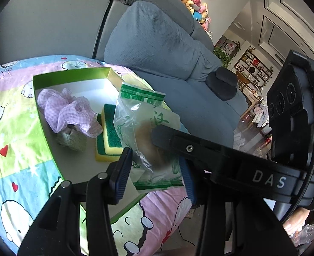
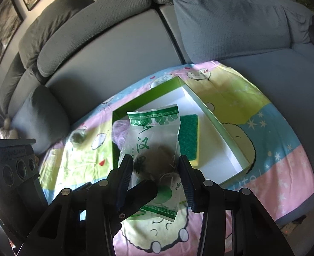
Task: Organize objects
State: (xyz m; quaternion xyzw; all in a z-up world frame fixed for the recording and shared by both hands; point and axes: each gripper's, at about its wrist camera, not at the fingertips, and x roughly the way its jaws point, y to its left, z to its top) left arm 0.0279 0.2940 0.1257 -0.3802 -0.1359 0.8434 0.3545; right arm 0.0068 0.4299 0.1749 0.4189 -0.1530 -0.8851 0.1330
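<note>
Gripping the clear packet (image 2: pixel 154 149) between both tongs, our left gripper (image 1: pixel 157 162) and right gripper (image 2: pixel 155 170) closed on its sides, we hold it over the green box (image 2: pixel 201 93), above the sponge (image 2: pixel 188 140) and purple cloth (image 1: pixel 67 111) inside

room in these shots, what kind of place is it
Most likely a home living room. A large grey sofa with loose cushions fills the background, a row of plush toys sits along its back, and a cartoon-print blanket is spread under the green box being filled.
</note>
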